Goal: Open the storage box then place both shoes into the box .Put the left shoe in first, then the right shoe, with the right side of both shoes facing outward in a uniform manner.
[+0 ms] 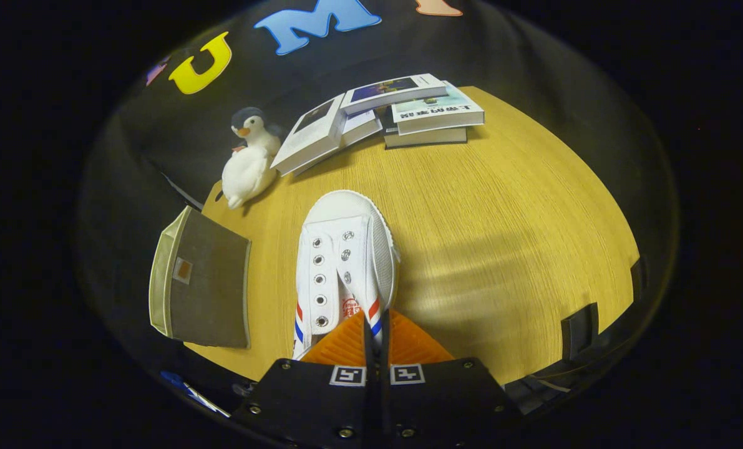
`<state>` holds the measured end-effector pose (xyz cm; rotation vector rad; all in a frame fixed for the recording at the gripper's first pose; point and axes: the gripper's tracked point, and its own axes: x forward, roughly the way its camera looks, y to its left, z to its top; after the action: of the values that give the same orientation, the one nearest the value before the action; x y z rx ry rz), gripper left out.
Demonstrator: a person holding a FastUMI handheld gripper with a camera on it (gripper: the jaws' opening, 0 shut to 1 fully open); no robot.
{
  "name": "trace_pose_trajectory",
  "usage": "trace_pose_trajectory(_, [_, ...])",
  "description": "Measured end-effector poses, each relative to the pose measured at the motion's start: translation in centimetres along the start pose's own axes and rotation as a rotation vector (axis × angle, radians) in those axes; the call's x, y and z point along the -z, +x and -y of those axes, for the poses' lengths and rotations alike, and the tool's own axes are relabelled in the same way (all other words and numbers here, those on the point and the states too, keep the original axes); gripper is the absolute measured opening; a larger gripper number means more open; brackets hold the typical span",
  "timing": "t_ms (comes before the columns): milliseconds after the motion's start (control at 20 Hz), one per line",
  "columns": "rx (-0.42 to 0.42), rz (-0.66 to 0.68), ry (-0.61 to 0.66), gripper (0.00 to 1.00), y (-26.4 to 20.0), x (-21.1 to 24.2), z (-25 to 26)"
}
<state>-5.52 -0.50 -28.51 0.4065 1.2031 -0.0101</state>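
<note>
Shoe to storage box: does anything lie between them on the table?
Nothing visible does. The white shoe, its rear pinched in the closed gripper, has bare table between it and the box beside it. Plush penguin and books lie beyond.

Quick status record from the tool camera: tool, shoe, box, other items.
tool: orange fingers pressed together on the shoe's heel end
shoe: white sneaker with red and blue stripes, toe pointing away from the tool, over the wooden table
box: grey fabric storage box beside the shoe, at the table edge; whether it is open cannot be told
other items: plush penguin and stacked books beyond the shoe
</note>
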Motion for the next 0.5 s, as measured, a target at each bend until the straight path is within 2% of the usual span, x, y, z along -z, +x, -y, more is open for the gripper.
trace_pose_trajectory(500, [-0.070,0.009,-0.040,0.00,-2.6,-1.8,-8.7])
